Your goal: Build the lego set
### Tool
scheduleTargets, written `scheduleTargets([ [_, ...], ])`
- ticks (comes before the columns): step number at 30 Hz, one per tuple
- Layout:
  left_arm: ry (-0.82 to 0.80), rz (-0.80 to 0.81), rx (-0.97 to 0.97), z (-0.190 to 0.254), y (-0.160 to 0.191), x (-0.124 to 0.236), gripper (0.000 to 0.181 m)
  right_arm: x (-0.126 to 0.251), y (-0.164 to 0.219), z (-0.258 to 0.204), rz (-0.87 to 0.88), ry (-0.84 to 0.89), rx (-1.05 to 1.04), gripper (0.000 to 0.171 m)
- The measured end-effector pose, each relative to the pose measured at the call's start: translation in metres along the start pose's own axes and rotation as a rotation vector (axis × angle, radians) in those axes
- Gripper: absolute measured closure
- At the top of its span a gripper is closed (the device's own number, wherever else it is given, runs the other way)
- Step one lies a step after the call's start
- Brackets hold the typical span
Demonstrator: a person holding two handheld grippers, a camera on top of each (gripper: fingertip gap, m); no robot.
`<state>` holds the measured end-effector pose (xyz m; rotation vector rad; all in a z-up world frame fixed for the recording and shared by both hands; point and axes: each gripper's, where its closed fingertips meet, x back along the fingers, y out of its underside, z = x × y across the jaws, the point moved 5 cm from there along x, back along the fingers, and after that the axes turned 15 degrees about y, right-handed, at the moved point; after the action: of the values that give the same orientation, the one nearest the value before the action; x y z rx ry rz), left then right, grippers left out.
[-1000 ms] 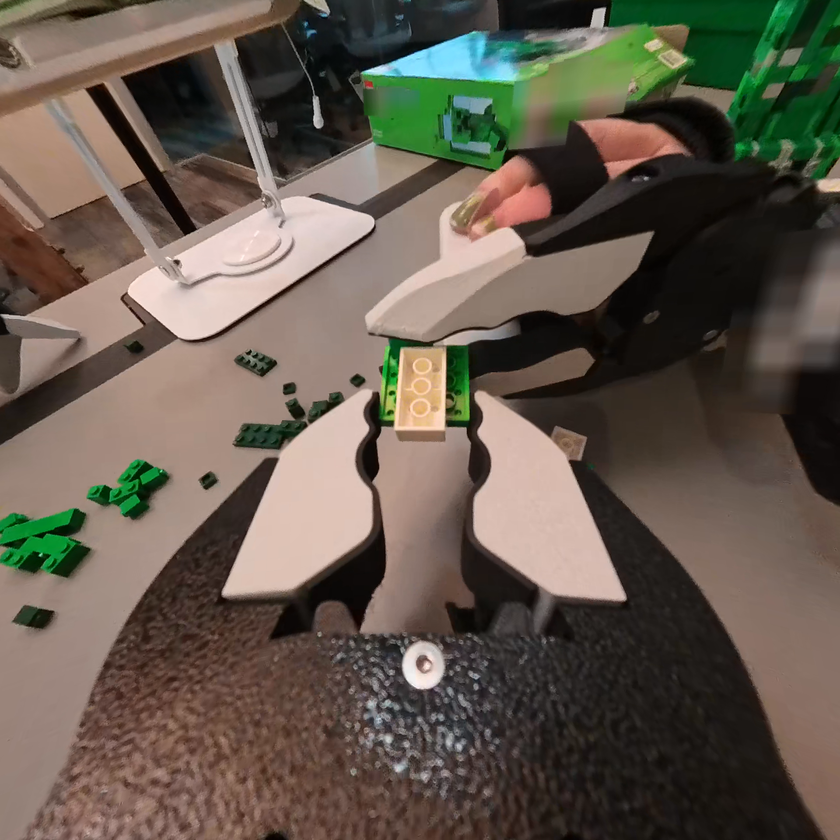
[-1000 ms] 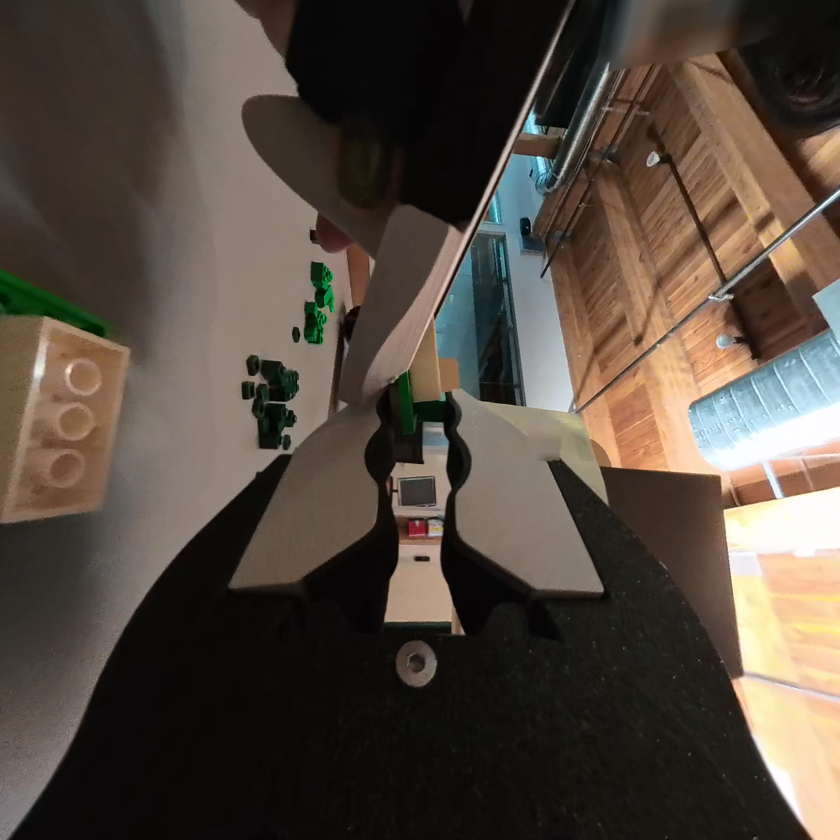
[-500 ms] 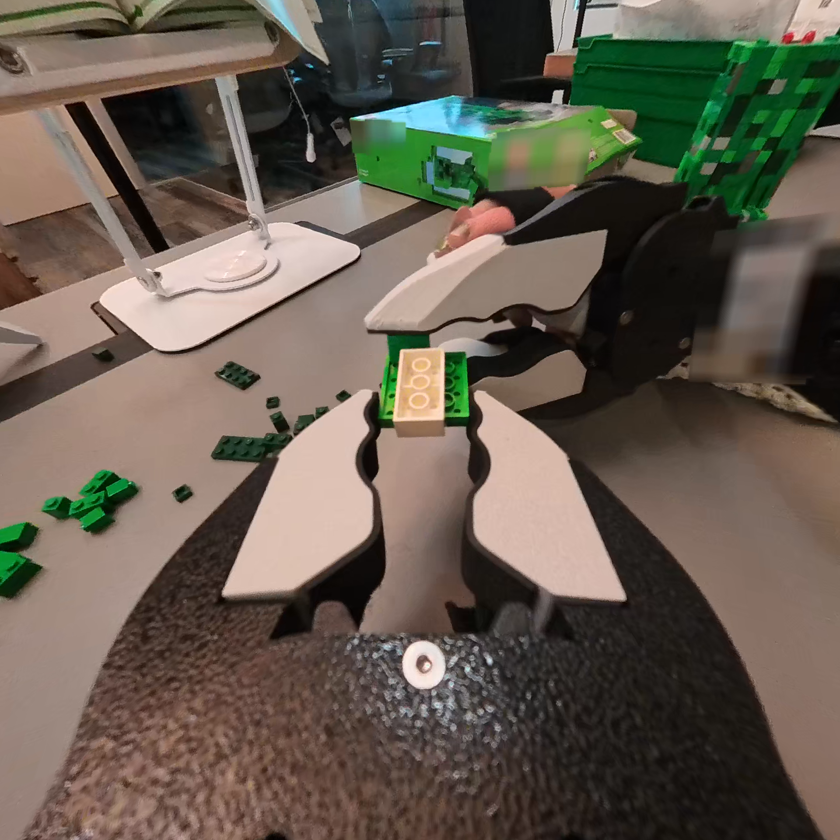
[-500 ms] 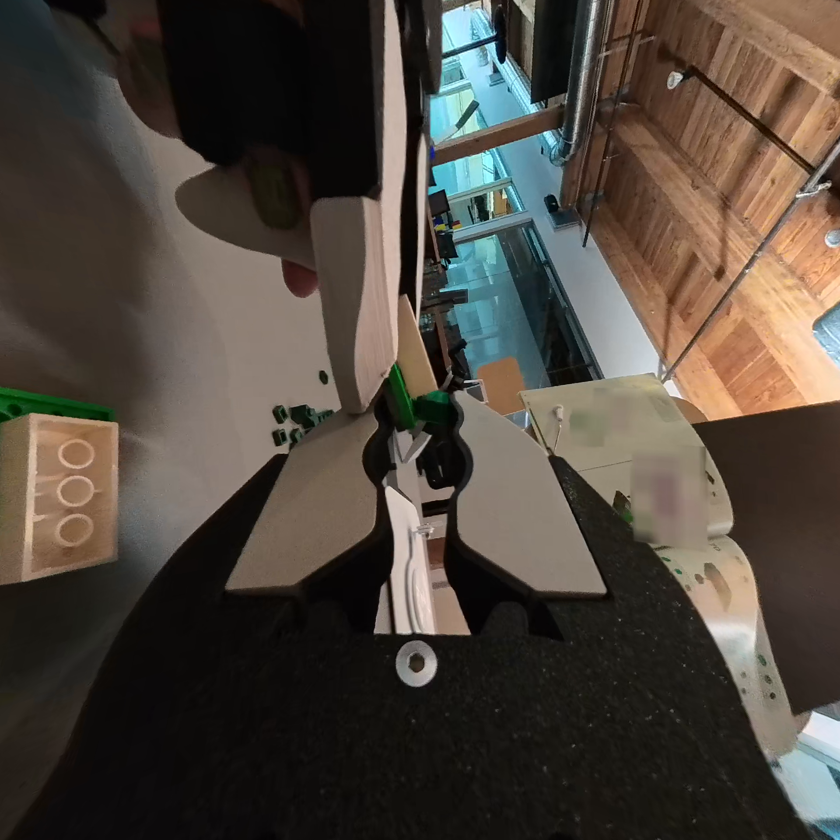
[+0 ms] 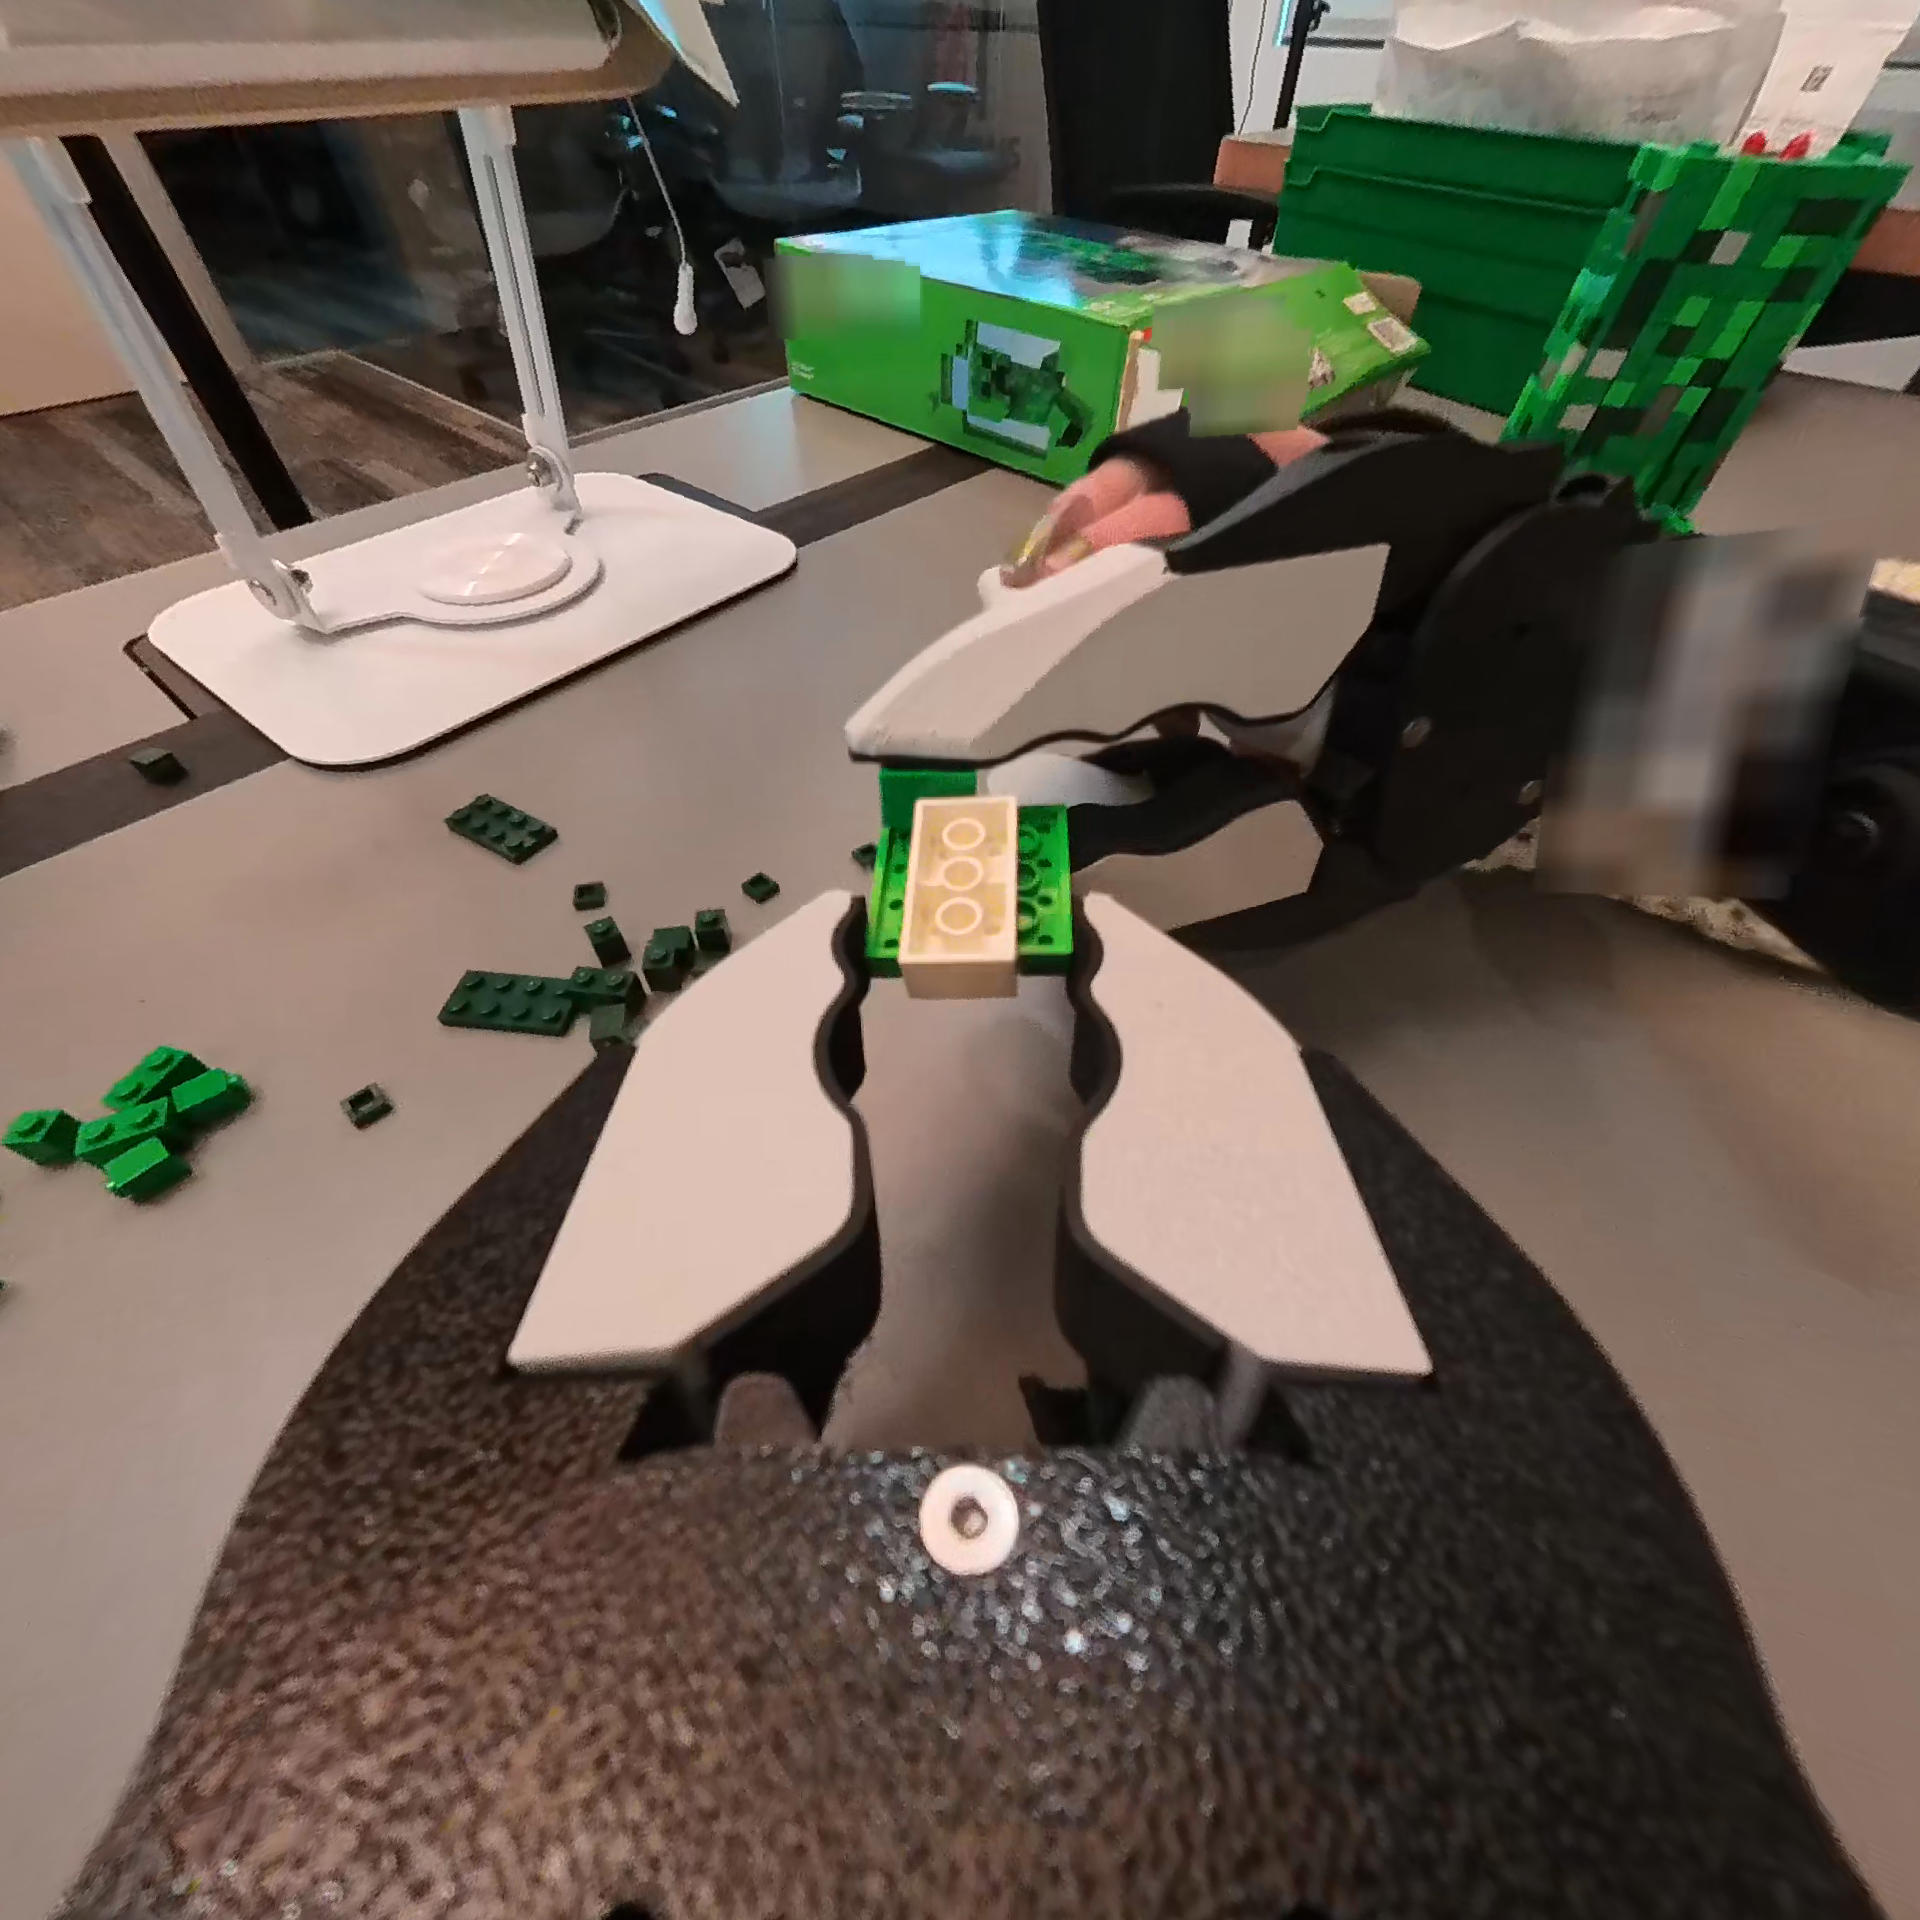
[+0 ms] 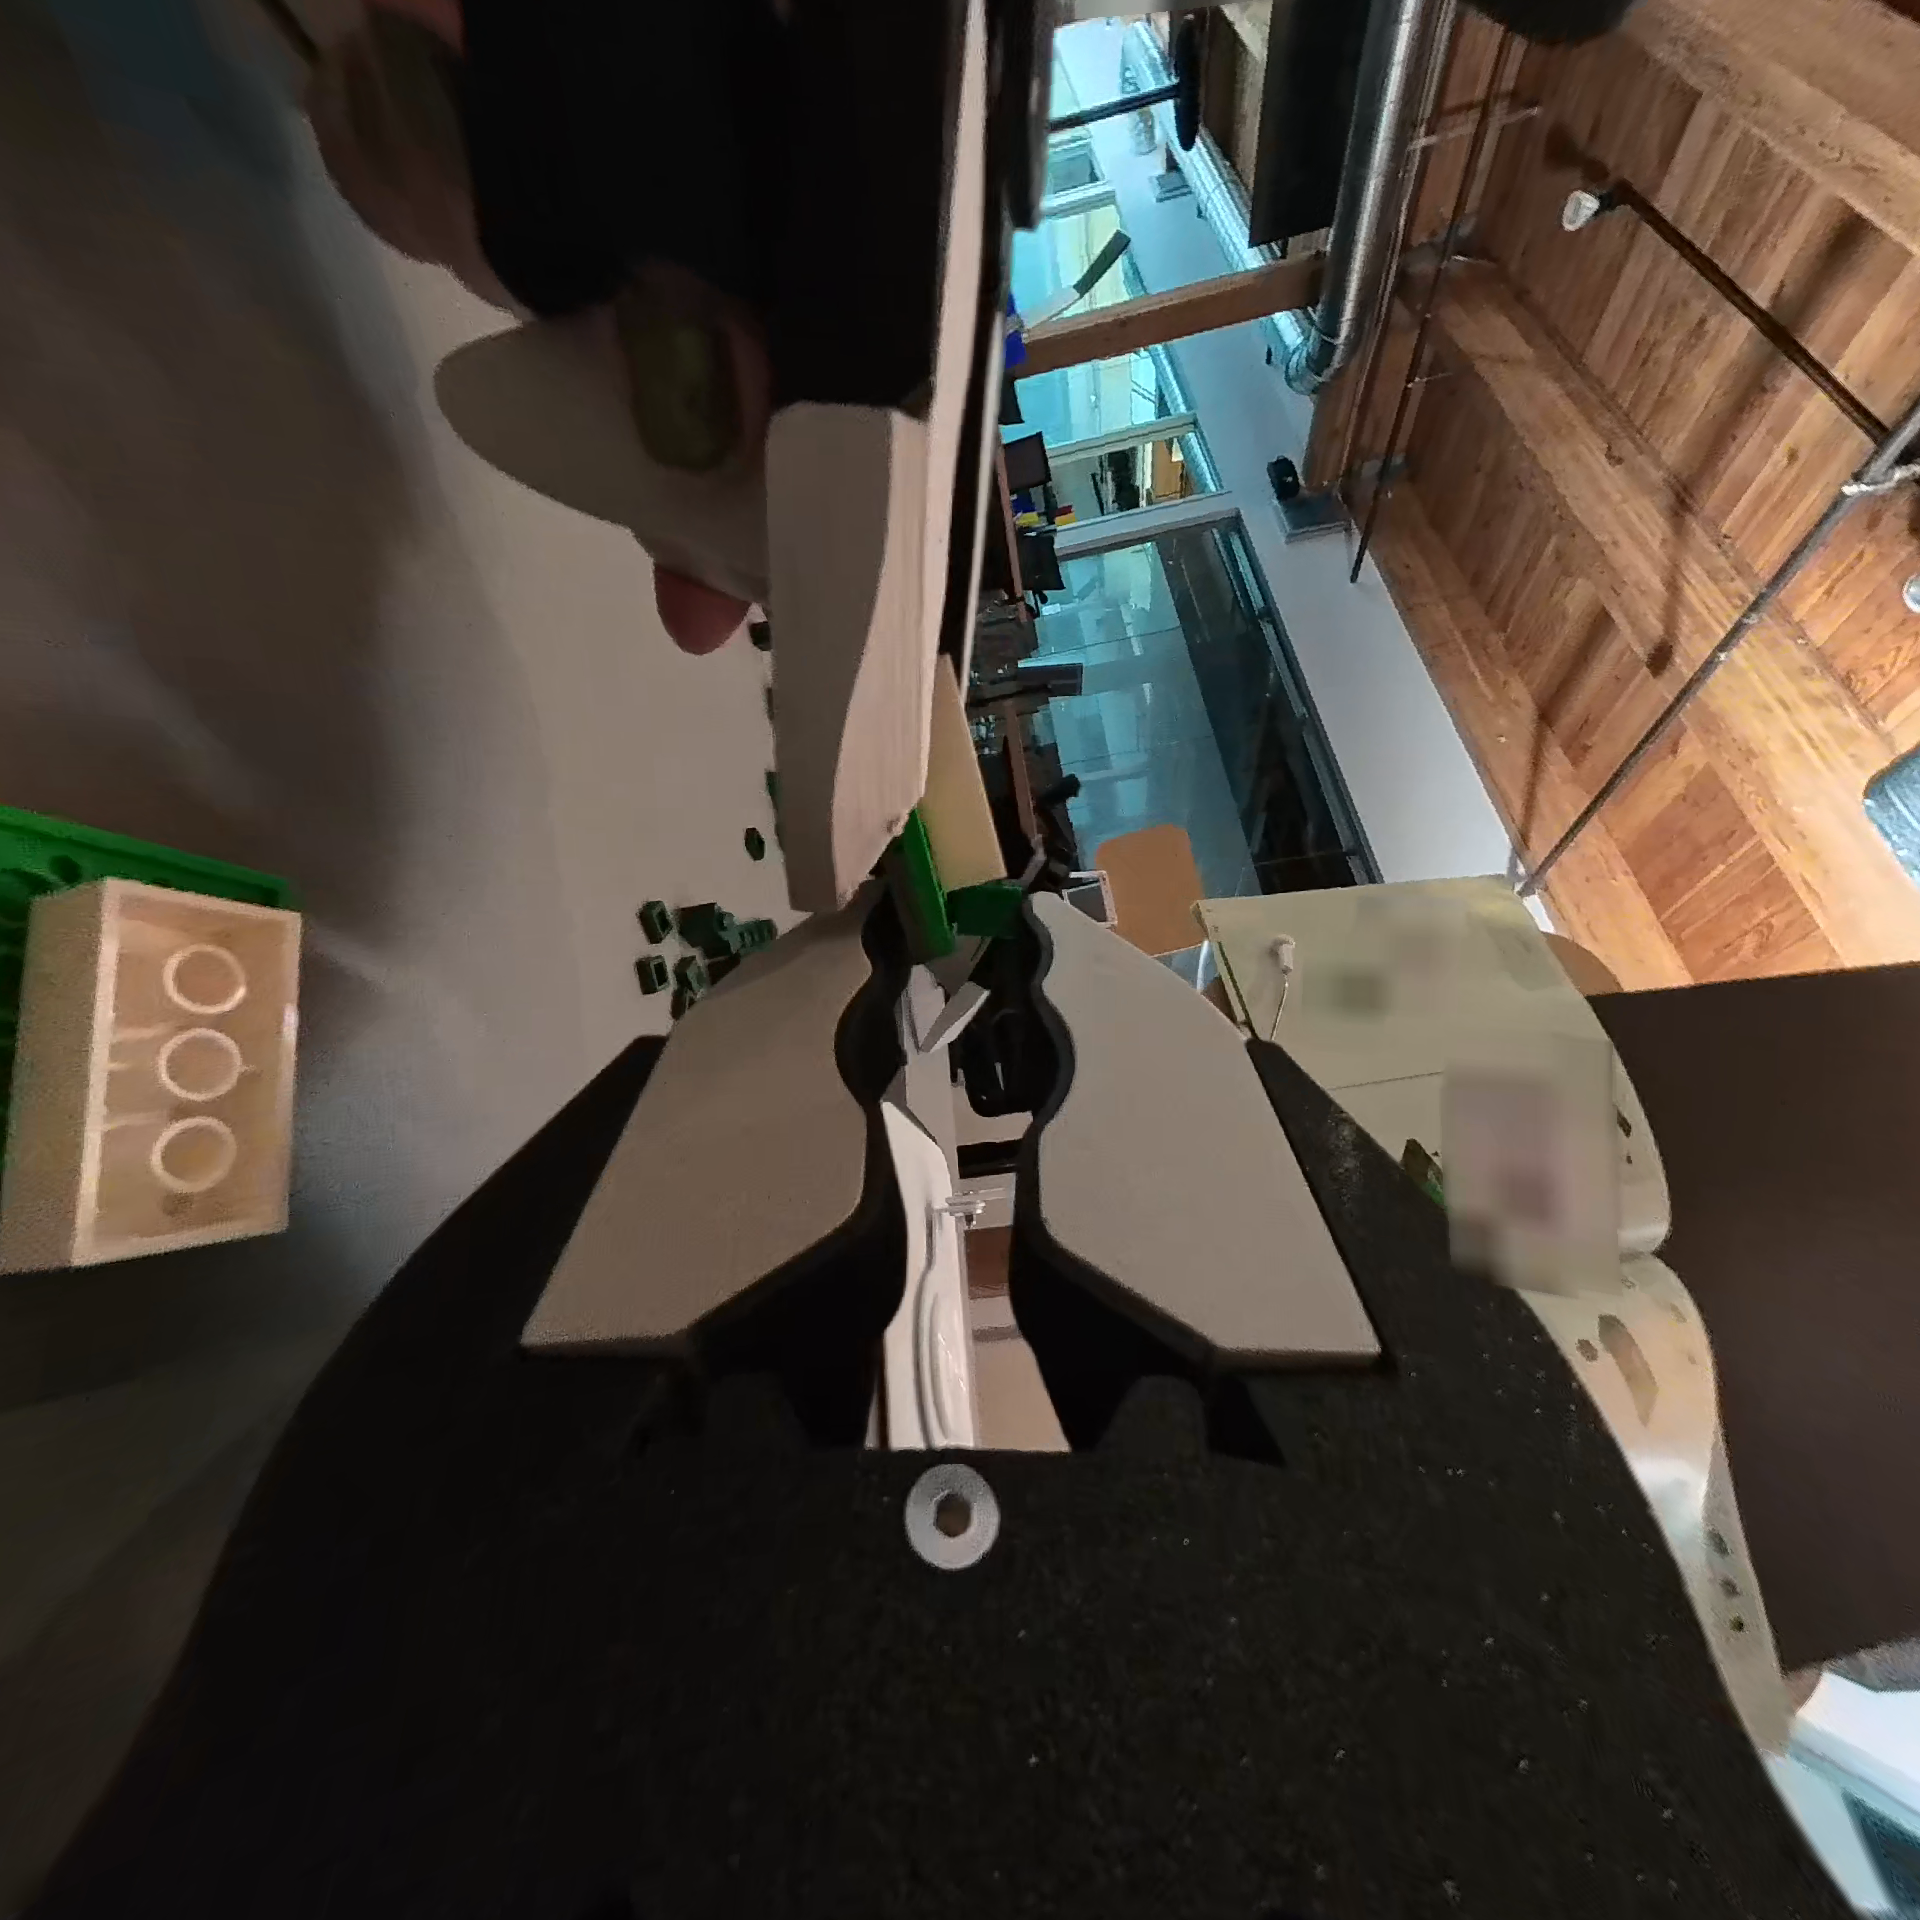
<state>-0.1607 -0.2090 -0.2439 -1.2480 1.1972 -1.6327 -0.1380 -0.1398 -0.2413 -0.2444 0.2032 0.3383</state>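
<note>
My left gripper [image 5: 966, 930] is shut on a small assembly: a bright green plate [image 5: 1044, 883] with a white brick [image 5: 961, 894] on it, hollow underside up, held above the grey table [image 5: 312, 935]. My right gripper [image 5: 883, 769] comes in from the right, turned on its side, tips at the assembly's far end. In the right wrist view my right gripper [image 6: 935, 914] is shut on a green piece [image 6: 930, 883]. The white brick [image 6: 156, 1070] shows large at that view's left edge. A gloved hand [image 5: 1143, 488] rests on the right gripper's upper finger.
Loose dark green pieces [image 5: 582, 966] and bright green bricks [image 5: 125, 1122] lie on the table to the left. A white stand base [image 5: 468, 603] sits at the back left. A green box [image 5: 1091, 343], green crates [image 5: 1455, 239] and a built green block model [image 5: 1704, 312] stand behind. My two grippers' fingertips are within a few centimetres of each other.
Both grippers kept their hold and stayed together at the assembly. The left wrist view drew back a little from the stand and box. The right wrist view turned, now showing more of the room.
</note>
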Motion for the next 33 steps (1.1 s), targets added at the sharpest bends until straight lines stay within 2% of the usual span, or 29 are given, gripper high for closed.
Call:
scheduleTargets([
  [6, 0.019, -0.095, -0.001, 0.000, 0.009, -0.003, 0.145, 0.004, -0.001, -0.008, 0.047, -0.050, 0.169, 0.152],
  [12, 0.048, -0.137, 0.038, -0.001, 0.014, -0.002, 0.145, 0.004, -0.002, -0.011, 0.043, -0.086, 0.190, 0.153],
  [27, 0.174, -0.208, 0.270, -0.003, 0.030, -0.003, 0.145, 0.006, -0.002, -0.027, 0.007, -0.279, 0.068, 0.153],
  [31, 0.145, -0.126, 0.288, -0.009, 0.025, 0.002, 0.144, -0.001, -0.001, -0.026, -0.094, -0.289, -0.097, 0.153],
  [33, 0.084, -0.135, 0.184, -0.012, 0.022, 0.005, 0.127, -0.002, 0.002, -0.027, -0.141, -0.298, -0.114, 0.153],
])
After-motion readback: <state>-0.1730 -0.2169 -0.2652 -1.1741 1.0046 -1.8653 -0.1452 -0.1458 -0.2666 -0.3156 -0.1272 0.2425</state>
